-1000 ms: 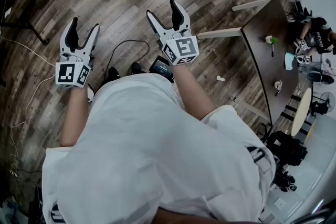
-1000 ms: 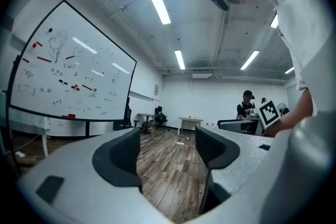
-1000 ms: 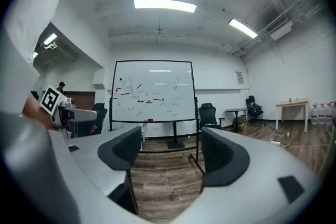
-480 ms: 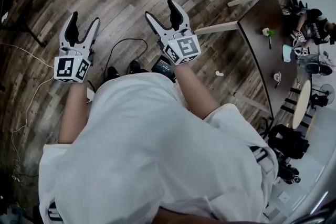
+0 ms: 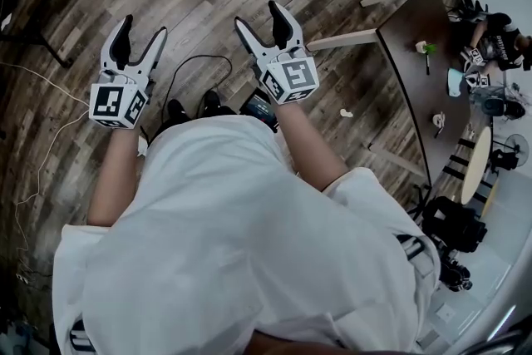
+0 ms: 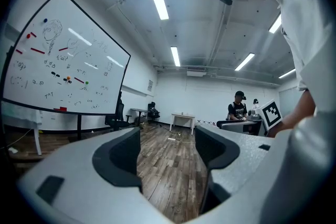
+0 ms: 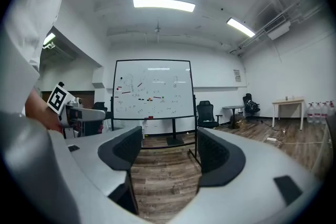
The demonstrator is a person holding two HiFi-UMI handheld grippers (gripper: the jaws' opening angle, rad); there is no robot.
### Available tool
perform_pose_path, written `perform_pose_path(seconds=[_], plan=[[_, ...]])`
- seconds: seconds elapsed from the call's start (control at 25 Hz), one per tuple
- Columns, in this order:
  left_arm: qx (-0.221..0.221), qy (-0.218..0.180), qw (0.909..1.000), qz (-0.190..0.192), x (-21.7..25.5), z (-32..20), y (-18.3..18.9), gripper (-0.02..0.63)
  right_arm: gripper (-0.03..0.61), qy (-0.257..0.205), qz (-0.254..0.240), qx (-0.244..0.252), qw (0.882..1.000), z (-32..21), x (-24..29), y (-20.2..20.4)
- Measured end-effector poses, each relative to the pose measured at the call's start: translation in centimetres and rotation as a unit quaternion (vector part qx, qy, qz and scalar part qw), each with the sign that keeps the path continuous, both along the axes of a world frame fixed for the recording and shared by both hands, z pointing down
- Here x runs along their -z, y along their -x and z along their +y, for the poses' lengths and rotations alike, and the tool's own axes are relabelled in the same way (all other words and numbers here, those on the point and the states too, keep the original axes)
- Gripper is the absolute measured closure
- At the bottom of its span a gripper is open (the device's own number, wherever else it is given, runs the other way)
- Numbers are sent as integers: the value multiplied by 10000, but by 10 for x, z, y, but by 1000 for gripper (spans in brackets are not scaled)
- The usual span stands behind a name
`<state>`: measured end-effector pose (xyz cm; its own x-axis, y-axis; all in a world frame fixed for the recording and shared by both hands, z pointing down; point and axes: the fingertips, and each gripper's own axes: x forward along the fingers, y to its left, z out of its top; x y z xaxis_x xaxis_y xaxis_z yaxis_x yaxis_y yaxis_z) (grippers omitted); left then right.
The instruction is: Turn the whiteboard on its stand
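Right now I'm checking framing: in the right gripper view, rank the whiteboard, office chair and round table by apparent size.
Largest: whiteboard, by far.
Then: office chair and round table look about alike, so I won't rank them.

We find no word or number that can be read. The whiteboard (image 7: 153, 89) carries handwritten marks, small sketches and red and black strokes, all too small and faint to make out in either gripper view. The left gripper (image 5: 141, 29) and the right gripper (image 5: 259, 15) each bear black-and-white square marker patterns, not letters. A small wall notice (image 7: 238, 76) is perhaps printed, but we cannot read it.
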<state>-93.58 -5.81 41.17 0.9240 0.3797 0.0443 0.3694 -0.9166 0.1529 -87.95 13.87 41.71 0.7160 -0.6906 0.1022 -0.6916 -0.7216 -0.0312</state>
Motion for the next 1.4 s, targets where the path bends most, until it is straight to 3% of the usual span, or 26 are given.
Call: perform_pose_path(seconds=[0.76,1.4], plan=[[93,-183,9995,-252,-23,41,16,302,259,255,18,-182,9995,38,-22,17],[348,-359,9987,-36,-18,72,-1,302,272,266,-43,-323,9991,108,-38,8]])
